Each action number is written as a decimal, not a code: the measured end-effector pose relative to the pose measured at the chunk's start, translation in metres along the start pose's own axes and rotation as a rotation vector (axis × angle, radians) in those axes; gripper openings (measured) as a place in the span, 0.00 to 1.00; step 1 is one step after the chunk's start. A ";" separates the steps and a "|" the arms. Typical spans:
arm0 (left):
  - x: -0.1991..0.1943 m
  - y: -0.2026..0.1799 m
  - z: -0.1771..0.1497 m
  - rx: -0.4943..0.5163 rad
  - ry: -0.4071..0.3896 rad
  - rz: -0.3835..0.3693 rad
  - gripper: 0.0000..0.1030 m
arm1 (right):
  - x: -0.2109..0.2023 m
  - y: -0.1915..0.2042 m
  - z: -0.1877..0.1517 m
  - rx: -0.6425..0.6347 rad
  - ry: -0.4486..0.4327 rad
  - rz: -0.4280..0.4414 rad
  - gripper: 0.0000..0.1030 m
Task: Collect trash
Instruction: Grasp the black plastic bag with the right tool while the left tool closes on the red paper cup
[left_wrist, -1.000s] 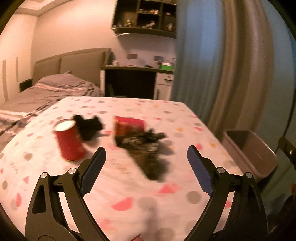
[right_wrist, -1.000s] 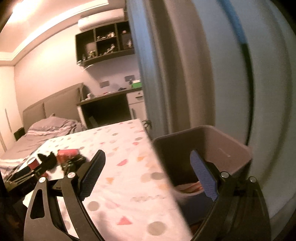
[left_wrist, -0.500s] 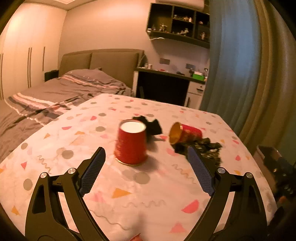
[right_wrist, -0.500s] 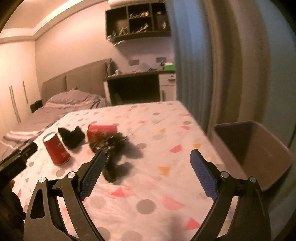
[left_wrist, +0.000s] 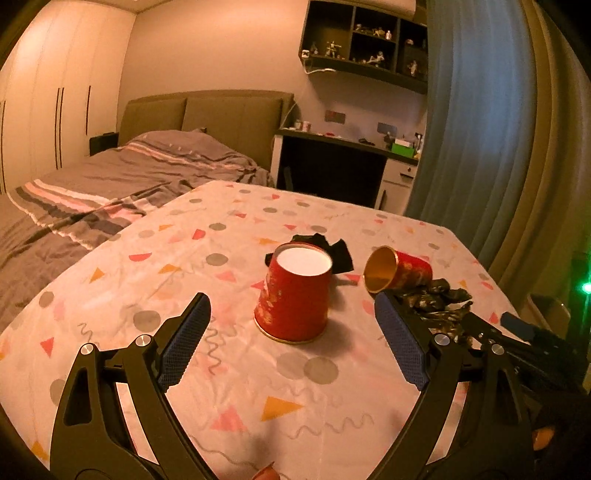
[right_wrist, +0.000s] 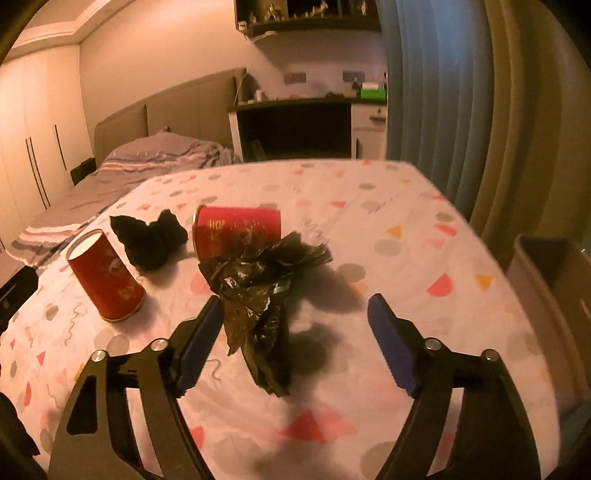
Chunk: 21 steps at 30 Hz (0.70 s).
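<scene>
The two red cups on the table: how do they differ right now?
The near cup stands upside down, its white base facing up; the far cup lies on its side, its gold inside showing. The near cup stands clear between the left gripper's fingers; the far cup touches the crumpled black bag. Both are red with gold print.

We see a table (left_wrist: 110, 295) under a spotted cloth, bearing an upturned red cup (left_wrist: 293, 295), a toppled red cup (left_wrist: 397, 271), crumpled dark plastic (right_wrist: 258, 295) and what looks like black cloth (right_wrist: 147, 236).
</scene>
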<state>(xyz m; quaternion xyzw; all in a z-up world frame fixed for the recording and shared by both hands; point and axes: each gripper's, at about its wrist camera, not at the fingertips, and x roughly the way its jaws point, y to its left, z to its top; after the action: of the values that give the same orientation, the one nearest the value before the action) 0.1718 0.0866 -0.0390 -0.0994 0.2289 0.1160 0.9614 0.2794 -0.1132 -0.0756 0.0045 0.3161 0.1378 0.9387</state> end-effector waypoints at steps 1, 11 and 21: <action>0.003 0.002 0.001 -0.002 0.008 -0.003 0.86 | 0.005 0.001 0.000 0.001 0.015 -0.001 0.72; 0.032 0.006 0.010 -0.014 0.076 -0.033 0.86 | 0.023 0.006 0.001 -0.009 0.093 0.056 0.15; 0.067 0.003 0.018 -0.027 0.116 -0.024 0.86 | -0.026 -0.006 -0.003 -0.013 -0.039 0.053 0.07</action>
<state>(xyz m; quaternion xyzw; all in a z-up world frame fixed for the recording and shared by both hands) 0.2363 0.1056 -0.0550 -0.1215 0.2815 0.1015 0.9464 0.2597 -0.1260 -0.0634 0.0095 0.2968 0.1648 0.9406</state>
